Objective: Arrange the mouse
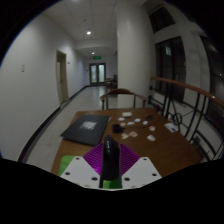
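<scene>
— What are your fingers doing right now?

— Your gripper (110, 172) is clamped on the mouse (109, 160). The purple pads (95, 158) press against it from both sides, and I see no gap at either side. The mouse is dark and stands on end between them, its upper tip rising a little above the pads.

— So where does the mouse sit against the tool?

— Right between your fingers, at their forward ends, not ahead of them and not beyond. Whether it touches the table (150, 150) I cannot tell; its lower part is hidden by the fingers.

— And past the fingers?

— Just beyond them lies the brown table. A dark flat mat (86, 127) rests on it ahead and to your left, with a pale patch on its top. To your right of the mat, several small white pieces (134, 124) are scattered over the wood, well apart from the mouse. What they are is too small to tell. A chair (121, 96) stands at the far edge of the table. Beyond it a corridor runs off to a double door (97, 72), with a railing (192, 100) along your right.
</scene>
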The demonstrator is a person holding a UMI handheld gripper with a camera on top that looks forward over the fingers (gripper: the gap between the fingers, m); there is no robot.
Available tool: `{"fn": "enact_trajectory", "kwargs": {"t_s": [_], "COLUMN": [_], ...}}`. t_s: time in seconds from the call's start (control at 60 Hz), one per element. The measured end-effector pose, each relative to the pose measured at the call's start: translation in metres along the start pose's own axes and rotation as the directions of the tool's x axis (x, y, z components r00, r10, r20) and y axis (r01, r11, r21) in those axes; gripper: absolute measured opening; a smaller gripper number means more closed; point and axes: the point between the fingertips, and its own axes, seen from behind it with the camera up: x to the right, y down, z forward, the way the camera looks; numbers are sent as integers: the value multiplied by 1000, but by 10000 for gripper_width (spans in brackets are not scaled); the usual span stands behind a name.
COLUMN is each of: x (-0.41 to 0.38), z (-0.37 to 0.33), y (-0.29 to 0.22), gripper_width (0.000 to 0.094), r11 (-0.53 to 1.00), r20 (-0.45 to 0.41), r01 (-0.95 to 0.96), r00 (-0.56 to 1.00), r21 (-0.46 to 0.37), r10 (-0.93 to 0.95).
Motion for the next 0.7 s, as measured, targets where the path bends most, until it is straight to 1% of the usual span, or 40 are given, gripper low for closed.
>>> {"fn": "enact_trajectory", "kwargs": {"t_s": [0.1, 0.15, 0.2, 0.25, 0.283, 0.383, 0.417, 0.483, 0.55, 0.567, 0.583, 0.7], "x": [-50, -67, -72, -72, -73, -74, -74, -77, -84, -85, -87, -88], "z": [3, 9, 16, 23, 24, 25, 25, 12, -7, -13, -27, -78], "y": [49, 78, 98, 95, 97, 97, 98, 103, 92, 89, 81, 75], "gripper_width": [203, 192, 192, 181, 181, 186, 264, 537, 809, 845, 850, 849], "r11": [997, 991, 984, 986, 984, 955, 947, 939, 954, 958, 964, 985], "r20": [95, 112, 111, 85, 77, 49, 36, 52, 48, 44, 42, 15], "r01": [31, 62, 98, 128, 141, 278, 298, 310, 278, 266, 249, 161], "r00": [995, 992, 990, 989, 988, 960, 954, 951, 961, 964, 968, 987], "r21": [-74, -115, -147, -103, -106, -105, -118, -151, -116, -104, -96, -68], "r10": [-24, -50, -82, -120, -133, -274, -296, -305, -274, -263, -246, -160]}}
